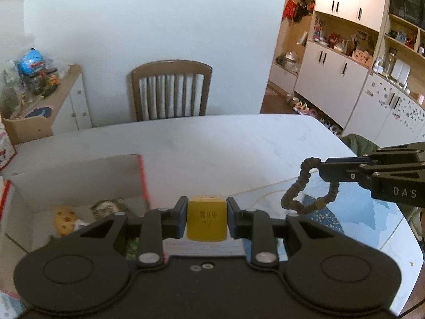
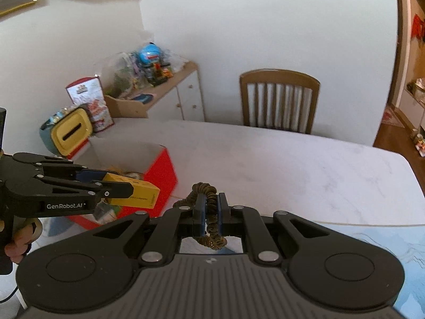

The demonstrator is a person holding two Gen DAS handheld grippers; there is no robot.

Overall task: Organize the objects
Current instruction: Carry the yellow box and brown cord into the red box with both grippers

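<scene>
Two items are in my grasp above the table (image 1: 239,143): my left gripper (image 1: 207,218) clamps a yellow box (image 1: 207,220); my right gripper (image 2: 211,210) pinches a brown hair tie (image 2: 209,212). Beyond, the cardboard box (image 1: 79,175) already holds toys (image 1: 63,219); both items remain to be deposited.

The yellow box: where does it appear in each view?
Left wrist: yellow box at centre, clamped in the left gripper.
Right wrist: at lower left, beside the red carton.
Shared landmark: the wooden chair behind the table.
</scene>
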